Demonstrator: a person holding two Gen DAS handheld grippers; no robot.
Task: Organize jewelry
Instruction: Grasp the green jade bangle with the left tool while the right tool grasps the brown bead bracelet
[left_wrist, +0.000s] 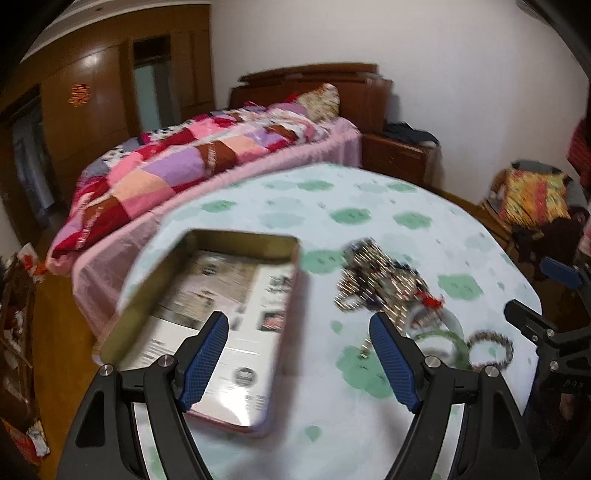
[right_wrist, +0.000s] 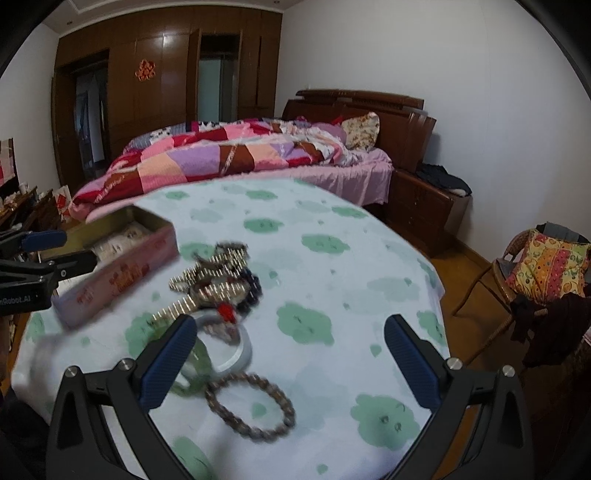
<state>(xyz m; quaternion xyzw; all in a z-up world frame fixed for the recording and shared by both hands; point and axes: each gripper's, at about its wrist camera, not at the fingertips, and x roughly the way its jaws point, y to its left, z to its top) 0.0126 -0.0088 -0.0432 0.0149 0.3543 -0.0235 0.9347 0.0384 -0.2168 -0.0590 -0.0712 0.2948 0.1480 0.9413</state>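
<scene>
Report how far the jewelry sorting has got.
Done: only the setup. The tin sits open on the table, holding just its paper lining. In hand: nothing; the left gripper and right gripper are both open. Left: everything, including the tangled chains, white bangle, green bangle and beaded bracelet.

We count one open tin (right_wrist: 122, 264), one beaded bracelet (right_wrist: 251, 406) between the fingers, two bangles, white (right_wrist: 236, 350) and green (right_wrist: 201, 369), and one tangled chain heap (right_wrist: 218, 275).

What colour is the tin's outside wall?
Pink, with red lettering on the tin; the right wrist view shows it best.
</scene>
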